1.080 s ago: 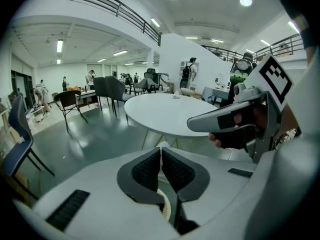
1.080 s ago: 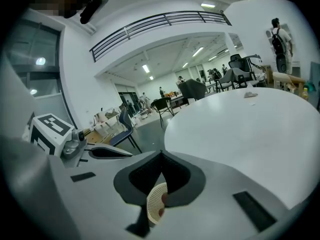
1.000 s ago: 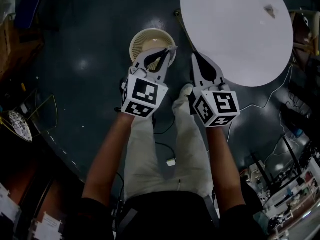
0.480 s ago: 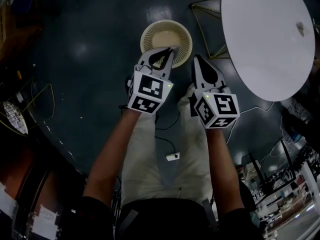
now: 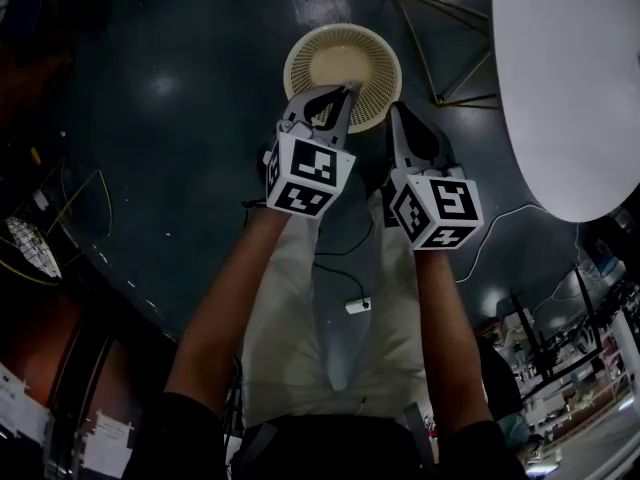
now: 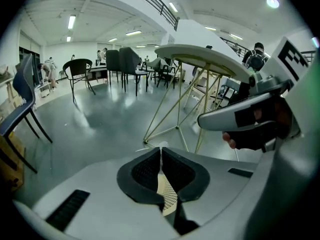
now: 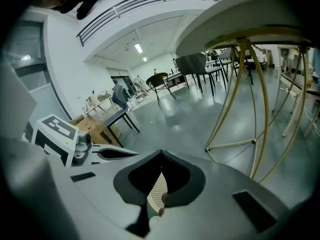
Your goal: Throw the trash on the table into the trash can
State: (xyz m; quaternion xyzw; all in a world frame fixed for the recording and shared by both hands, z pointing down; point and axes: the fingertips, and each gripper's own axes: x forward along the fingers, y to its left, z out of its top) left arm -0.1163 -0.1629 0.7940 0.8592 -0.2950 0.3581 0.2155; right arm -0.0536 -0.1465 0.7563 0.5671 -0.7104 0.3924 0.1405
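Note:
The trash can is a cream woven basket standing on the dark floor. My left gripper hangs above its near rim, jaws closed on a thin white scrap that pokes out at the tips. My right gripper is beside it, just right of the basket's rim, shut with nothing in it. Through the slit behind each pair of jaws the basket's mesh shows below. The round white table fills the upper right of the head view.
The table's thin gold legs stand right of the basket and rise close ahead of both grippers. A white cable trails on the floor by the person's legs. Chairs and people are far off.
Both grippers have sunk side by side toward the basket, which now lies directly under their tips. The table has slid to the right edge of the head view. Neither pair of jaws has moved.

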